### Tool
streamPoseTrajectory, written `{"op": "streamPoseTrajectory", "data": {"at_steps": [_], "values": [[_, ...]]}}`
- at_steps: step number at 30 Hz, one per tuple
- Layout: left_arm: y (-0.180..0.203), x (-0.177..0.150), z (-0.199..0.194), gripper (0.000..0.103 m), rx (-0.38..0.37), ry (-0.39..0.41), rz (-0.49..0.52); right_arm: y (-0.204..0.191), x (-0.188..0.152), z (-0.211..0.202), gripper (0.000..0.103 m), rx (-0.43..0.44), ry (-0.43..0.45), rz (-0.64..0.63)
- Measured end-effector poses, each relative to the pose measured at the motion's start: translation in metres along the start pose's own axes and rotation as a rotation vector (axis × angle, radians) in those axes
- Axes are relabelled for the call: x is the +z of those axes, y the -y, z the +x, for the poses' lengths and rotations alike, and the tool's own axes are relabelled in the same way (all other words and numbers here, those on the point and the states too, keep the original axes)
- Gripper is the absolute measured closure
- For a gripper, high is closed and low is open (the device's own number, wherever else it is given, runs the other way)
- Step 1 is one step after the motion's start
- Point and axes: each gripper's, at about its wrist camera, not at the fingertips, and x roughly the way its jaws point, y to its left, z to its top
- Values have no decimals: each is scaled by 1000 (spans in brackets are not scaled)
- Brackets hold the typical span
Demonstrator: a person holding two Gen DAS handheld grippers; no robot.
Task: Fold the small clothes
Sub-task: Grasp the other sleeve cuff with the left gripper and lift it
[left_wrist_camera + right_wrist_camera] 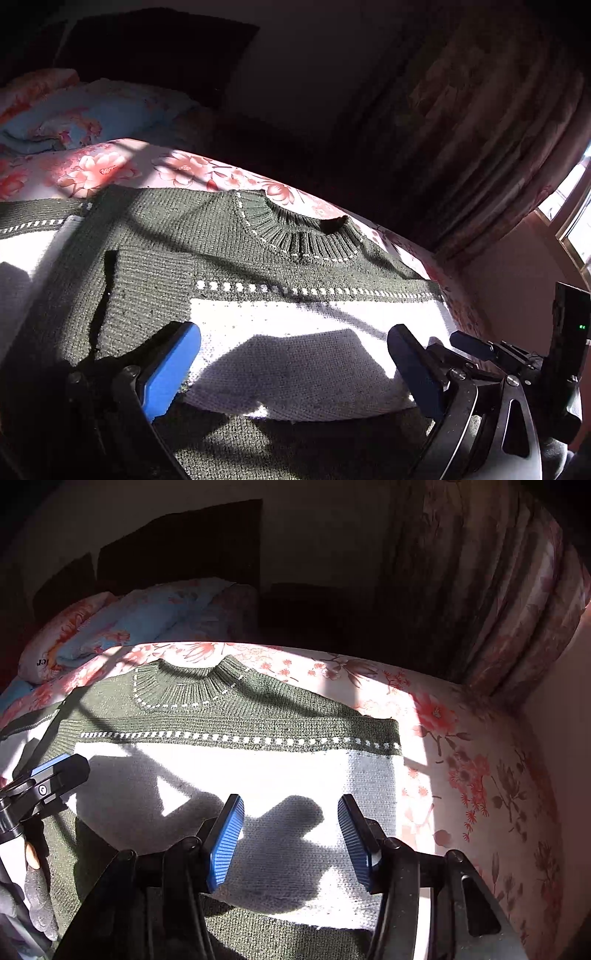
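sweater (229, 716) flat under right gripper (291, 838), jaws apart

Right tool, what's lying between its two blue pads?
Only the sweater's white band, shadowed, shows between the right tool pads in the right wrist view; nothing is gripped.

Sunlit floral bedsheet (461, 738), pillows (74, 118), floral curtain (498, 590), window (576, 221).

Green-and-white knit sweater (229, 258) flat on floral bedsheet (110, 166), left hand-held gripper (293, 363) agape above.
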Motion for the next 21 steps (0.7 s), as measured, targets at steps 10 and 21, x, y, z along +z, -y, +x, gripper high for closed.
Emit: {"op": "streamPoseTrajectory", "data": {"at_steps": [10, 21], "values": [[-4, 2, 0, 0, -34, -11, -12, 21, -45, -12, 46, -54, 84, 77], [-163, -23, -173, 0, -43, 276, -404, 23, -51, -20, 44, -70, 111, 111]]}}
